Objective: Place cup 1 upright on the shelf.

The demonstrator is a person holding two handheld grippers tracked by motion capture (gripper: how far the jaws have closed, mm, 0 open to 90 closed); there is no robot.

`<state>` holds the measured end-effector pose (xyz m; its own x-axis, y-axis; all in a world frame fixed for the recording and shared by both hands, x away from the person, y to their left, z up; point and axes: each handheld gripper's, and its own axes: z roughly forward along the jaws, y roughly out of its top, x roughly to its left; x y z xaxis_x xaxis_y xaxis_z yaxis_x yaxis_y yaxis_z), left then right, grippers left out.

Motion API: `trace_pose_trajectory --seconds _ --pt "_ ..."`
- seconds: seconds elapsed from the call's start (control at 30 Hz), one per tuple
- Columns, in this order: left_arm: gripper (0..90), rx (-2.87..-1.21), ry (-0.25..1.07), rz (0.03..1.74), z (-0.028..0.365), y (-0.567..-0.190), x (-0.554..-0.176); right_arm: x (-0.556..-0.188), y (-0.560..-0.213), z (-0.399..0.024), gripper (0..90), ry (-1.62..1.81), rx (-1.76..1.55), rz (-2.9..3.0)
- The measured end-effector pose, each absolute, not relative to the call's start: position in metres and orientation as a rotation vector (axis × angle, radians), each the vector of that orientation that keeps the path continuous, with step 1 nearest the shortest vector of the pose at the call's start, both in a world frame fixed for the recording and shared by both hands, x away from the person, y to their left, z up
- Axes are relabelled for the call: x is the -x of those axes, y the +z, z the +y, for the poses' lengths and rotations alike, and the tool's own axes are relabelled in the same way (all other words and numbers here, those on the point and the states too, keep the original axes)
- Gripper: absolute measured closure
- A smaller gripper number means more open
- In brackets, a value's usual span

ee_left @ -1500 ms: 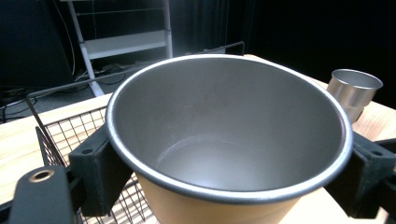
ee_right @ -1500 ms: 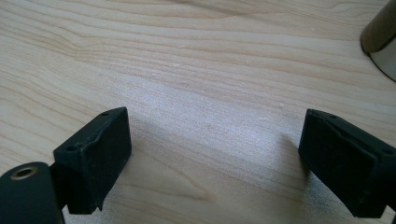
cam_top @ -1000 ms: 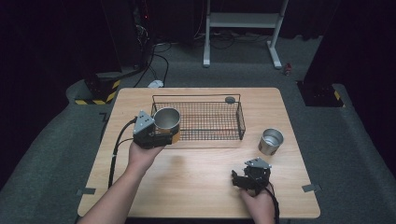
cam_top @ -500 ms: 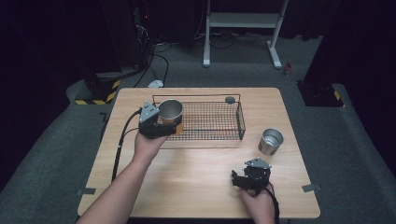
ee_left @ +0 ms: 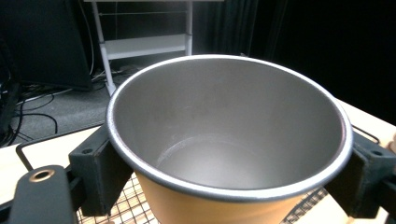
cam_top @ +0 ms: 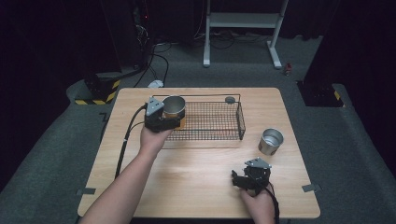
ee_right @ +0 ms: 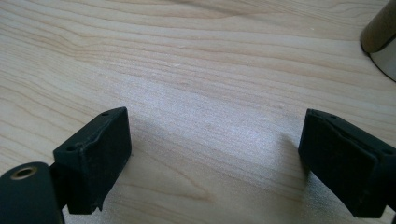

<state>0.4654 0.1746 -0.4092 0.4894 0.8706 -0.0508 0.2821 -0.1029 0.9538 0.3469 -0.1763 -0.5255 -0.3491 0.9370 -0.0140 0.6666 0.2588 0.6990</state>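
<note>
A dim lab or recording studio — black curtains (cam_top: 56, 42) all round, grey carpet (cam_top: 51, 154), loose cables (cam_top: 156, 51), hazard-striped tape (cam_top: 95, 99), a white equipment stand (cam_top: 243, 28) — with one lit wooden surface (cam_top: 196, 182).

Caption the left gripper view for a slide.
Left tongs clamp an empty orange, steel-lined cup above the wire basket.

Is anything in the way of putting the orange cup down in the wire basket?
Nothing visible blocks it. The left tool holds the orange cup over the left end of the wire basket, and the mesh floor there looks bare. A small dark round thing sits off at the far right corner.
</note>
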Motion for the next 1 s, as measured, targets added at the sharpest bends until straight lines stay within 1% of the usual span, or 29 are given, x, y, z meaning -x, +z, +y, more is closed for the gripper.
trace_pose_trajectory --seconds 0.5,1.0 --pt "14.0 -1.633 0.654 1.086 0.175 -0.43 -0.489 -0.347 -0.526 -0.176 9.2 0.847 -1.455 2.107" --pt "14.0 -1.699 0.644 1.137 0.172 -0.452 -0.501 -0.347 -0.526 -0.177 9.7 0.848 -1.443 2.107"
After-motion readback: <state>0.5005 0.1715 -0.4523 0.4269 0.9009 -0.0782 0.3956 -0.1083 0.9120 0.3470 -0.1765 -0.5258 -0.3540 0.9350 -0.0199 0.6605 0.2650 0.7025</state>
